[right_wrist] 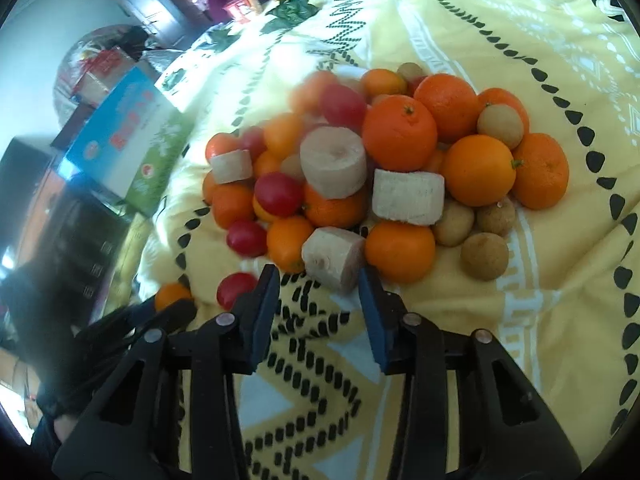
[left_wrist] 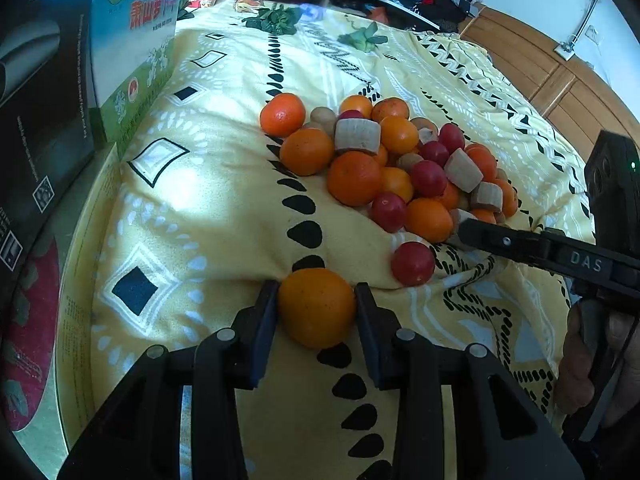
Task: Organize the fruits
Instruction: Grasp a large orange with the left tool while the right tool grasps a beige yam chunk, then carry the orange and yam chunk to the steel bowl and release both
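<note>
Left wrist: orange clamped in left claw.

the bedspread is pale yellow, printed with rows of black teardrops, white zigzags and black-and-white diamonds. on it the fruit pile mixes bright orange citrus, deep red cherry tomatoes, pale beige banana chunks and tan-brown longans. the near orange is a yellower orange with fine dark specks, set between black fingers with dark blue pads. a lone red tomato lies just right of it. the box at far left is blue and white above, green below, with red lettering.
</note>
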Demonstrator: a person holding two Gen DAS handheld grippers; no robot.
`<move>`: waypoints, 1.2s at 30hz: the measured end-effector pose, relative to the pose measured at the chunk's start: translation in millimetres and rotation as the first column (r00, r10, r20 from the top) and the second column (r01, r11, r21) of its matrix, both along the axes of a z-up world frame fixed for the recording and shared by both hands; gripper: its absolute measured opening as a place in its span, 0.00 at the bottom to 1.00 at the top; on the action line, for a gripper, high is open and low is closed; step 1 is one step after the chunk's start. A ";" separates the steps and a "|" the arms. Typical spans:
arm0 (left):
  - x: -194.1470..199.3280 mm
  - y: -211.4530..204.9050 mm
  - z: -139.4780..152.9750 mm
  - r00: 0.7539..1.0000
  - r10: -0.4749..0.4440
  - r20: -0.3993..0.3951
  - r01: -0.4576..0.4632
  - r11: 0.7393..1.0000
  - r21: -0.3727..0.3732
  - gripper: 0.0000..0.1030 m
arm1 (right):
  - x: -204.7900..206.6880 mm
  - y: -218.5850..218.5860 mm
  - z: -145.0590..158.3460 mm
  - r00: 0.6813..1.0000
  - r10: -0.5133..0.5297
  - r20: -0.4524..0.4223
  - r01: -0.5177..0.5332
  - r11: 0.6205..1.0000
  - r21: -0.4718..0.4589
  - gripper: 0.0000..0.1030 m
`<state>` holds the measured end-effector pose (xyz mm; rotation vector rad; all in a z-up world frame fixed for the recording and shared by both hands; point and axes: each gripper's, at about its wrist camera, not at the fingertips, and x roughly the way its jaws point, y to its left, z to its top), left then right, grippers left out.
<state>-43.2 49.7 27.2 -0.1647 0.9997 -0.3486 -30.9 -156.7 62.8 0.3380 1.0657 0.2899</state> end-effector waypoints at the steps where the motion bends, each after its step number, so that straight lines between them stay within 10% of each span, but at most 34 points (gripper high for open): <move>1: 0.2 0.3 -0.4 1.000 0.002 0.000 -0.002 1.000 -0.004 0.38 | 1.6 2.0 0.4 1.000 -0.008 0.001 0.008 1.000 -0.009 0.42; 12: -3.0 2.5 2.9 1.000 0.010 0.003 -0.010 1.000 -0.020 0.38 | -7.0 -5.6 -0.2 0.999 -0.030 0.039 0.029 1.000 0.002 0.27; 21: -28.5 17.4 63.2 0.988 0.060 0.139 -0.053 0.997 -0.052 0.37 | -47.1 6.6 58.0 0.983 0.042 0.177 -0.041 0.999 -0.009 0.26; 27: -55.6 65.9 131.5 0.950 0.159 0.267 -0.145 0.987 -0.073 0.37 | -61.8 47.1 113.4 0.944 0.141 0.297 -0.139 0.990 -0.029 0.07; 36: -106.7 182.1 163.2 0.883 0.361 0.300 -0.351 0.932 -0.087 0.37 | -55.0 110.6 156.8 0.877 0.268 0.399 -0.258 0.963 -0.081 0.07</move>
